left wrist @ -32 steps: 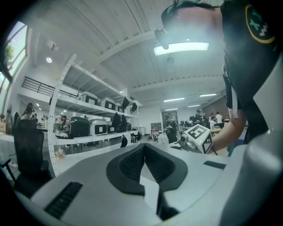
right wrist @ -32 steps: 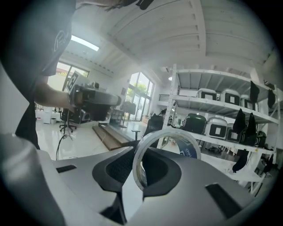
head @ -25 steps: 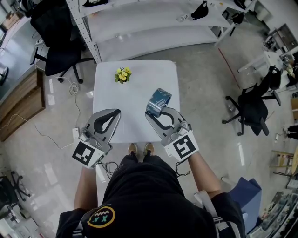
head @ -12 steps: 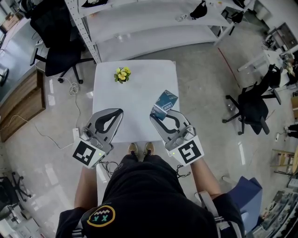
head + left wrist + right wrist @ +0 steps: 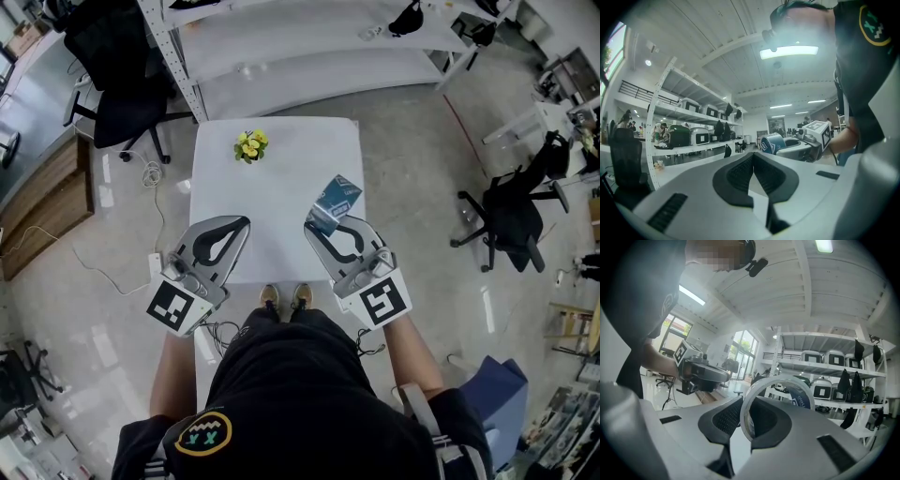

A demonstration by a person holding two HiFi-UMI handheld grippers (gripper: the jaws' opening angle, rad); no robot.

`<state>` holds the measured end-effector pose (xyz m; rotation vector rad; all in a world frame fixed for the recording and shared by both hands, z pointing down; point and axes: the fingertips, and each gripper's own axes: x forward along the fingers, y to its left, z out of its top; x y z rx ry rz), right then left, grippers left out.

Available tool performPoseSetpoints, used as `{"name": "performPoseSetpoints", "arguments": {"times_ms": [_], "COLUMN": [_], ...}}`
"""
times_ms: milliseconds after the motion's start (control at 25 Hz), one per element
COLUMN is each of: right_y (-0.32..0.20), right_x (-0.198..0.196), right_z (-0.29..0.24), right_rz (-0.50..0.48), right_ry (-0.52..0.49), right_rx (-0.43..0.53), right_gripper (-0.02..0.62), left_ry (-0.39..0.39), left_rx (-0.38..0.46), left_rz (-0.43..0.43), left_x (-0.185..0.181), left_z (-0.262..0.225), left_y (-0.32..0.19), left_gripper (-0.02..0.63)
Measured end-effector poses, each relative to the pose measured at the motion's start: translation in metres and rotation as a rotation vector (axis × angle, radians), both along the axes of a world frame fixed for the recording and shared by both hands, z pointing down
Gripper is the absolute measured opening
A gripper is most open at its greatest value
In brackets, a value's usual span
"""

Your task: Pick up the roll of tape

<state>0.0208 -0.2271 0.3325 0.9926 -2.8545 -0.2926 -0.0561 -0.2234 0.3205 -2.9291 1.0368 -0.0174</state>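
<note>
The roll of tape (image 5: 336, 201), blue outside with a white core, is pinched by its wall in my right gripper (image 5: 323, 223), lifted above the right side of the small white table (image 5: 272, 178). In the right gripper view the roll of tape (image 5: 780, 401) stands as an upright ring between the shut jaws. My left gripper (image 5: 239, 225) hangs over the table's near left edge, jaws together, nothing in them. In the left gripper view the left gripper (image 5: 753, 158) is shut and empty, and the roll of tape (image 5: 772, 142) shows to the right in the other gripper.
A small bunch of yellow flowers (image 5: 248, 146) lies at the table's far side. White shelving (image 5: 309, 47) stands beyond the table. Black office chairs (image 5: 122, 84) are at the far left and another (image 5: 511, 216) at the right. A cable (image 5: 112, 272) trails on the floor left.
My right gripper has risen a little and shifted right with the tape roll, which has tilted. The left gripper has stayed where it was.
</note>
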Motion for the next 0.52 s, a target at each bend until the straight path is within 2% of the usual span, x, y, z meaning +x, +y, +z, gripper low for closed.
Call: {"name": "performPoseSetpoints", "arguments": {"times_ms": [520], "right_y": [-0.0032], "right_x": [-0.0004], "right_z": [-0.0012], "right_rz": [0.005], "right_ry": [-0.002], "right_rx": [0.003], "right_gripper": [0.072], "left_ry": [0.0], "left_rx": [-0.002], "left_rz": [-0.004], "left_x": [-0.0019], "left_z": [0.0014], "left_y": [-0.0011], "left_gripper": [0.018]}}
